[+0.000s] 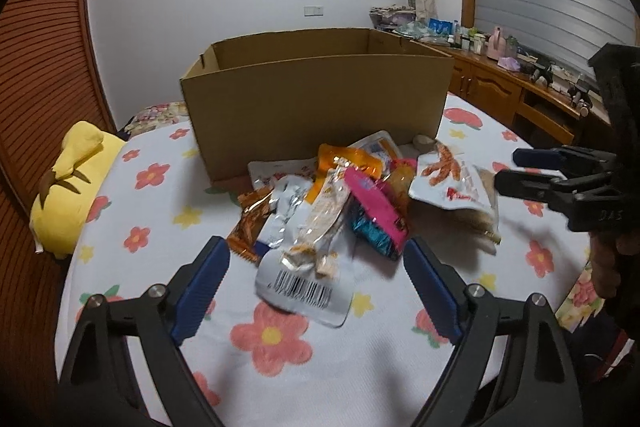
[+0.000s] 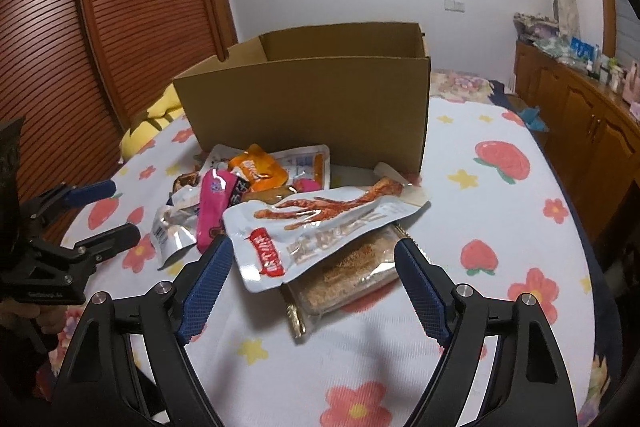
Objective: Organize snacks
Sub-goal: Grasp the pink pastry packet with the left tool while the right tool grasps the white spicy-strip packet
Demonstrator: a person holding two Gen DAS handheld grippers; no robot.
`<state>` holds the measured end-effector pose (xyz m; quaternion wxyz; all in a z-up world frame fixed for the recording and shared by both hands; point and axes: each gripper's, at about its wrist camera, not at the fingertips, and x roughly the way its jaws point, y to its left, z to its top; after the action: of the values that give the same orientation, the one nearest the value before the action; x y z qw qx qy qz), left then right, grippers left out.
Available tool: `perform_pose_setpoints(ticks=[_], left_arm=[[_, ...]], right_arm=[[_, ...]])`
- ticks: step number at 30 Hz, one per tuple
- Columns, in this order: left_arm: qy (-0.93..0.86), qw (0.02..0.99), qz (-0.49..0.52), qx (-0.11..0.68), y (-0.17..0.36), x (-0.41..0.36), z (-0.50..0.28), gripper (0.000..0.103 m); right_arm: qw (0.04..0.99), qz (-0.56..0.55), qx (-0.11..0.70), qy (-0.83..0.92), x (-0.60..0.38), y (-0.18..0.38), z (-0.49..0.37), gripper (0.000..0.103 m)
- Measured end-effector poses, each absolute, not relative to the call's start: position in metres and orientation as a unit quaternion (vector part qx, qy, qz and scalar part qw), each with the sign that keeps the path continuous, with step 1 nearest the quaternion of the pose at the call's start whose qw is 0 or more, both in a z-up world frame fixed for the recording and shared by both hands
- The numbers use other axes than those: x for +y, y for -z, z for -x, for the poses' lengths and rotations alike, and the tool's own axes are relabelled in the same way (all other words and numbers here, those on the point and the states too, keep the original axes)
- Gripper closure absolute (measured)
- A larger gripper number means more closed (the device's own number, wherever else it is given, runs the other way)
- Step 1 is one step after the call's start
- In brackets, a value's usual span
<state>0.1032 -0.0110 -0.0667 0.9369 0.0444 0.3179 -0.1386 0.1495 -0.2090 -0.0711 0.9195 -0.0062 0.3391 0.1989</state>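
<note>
A pile of snack packets (image 1: 340, 203) lies on the flowered bedspread in front of an open cardboard box (image 1: 316, 103). My left gripper (image 1: 316, 259) is open, its jaws either side of a silver barcode packet (image 1: 308, 287). A pink packet (image 1: 376, 203) lies in the pile. My right gripper (image 2: 314, 259) is open around a white chicken-feet packet (image 2: 320, 227) lying on a clear packet of brown cake (image 2: 352, 279). The box (image 2: 308, 107) stands behind. Each gripper shows in the other's view: the right one (image 1: 520, 171) and the left one (image 2: 108, 207).
A yellow plush pillow (image 1: 76, 187) lies at the bed's left edge by a wooden slatted wardrobe (image 1: 44, 67). A wooden cabinet (image 1: 500, 91) with bottles stands on the right. Bare bedspread (image 2: 500, 227) spreads right of the pile.
</note>
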Motion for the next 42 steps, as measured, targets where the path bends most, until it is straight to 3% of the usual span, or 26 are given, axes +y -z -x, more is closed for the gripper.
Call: perform_pose_setpoints(ticks=[3,10,21,30,33,38,42], left_arm=[[0.155,0.934,-0.033,0.321,0.065,-0.015,-0.11,0.027],[0.173,0.926,-0.007,0.334,0.067,-0.026,-0.137,0.037],[0.162,0.928,-0.018,0.334,0.072,-0.031,-0.14,0.037],[0.167,0.928,-0.021,0.332,0.071,-0.033,-0.143,0.037],[0.175,0.926,-0.031,0.332,0.07,-0.039,-0.143,0.037],[0.204,0.918,-0.056,0.335,0.064,-0.051,-0.149,0.037],[0.221,0.909,-0.09,0.341,0.06,-0.066,-0.158,0.036]], right_arm=[[0.917,-0.001,0.346,-0.199,-0.209,0.072,-0.158,0.018],[0.91,-0.011,0.363,-0.2,-0.207,0.073,-0.177,0.018],[0.886,-0.07,0.425,-0.171,-0.215,0.094,-0.22,0.016],[0.868,-0.098,0.461,-0.159,-0.22,0.107,-0.249,0.009],[0.871,-0.071,0.461,-0.154,-0.217,0.106,-0.25,0.023],[0.868,-0.065,0.466,-0.157,-0.226,0.102,-0.25,0.063],[0.863,-0.074,0.47,-0.169,-0.239,0.103,-0.252,0.08]])
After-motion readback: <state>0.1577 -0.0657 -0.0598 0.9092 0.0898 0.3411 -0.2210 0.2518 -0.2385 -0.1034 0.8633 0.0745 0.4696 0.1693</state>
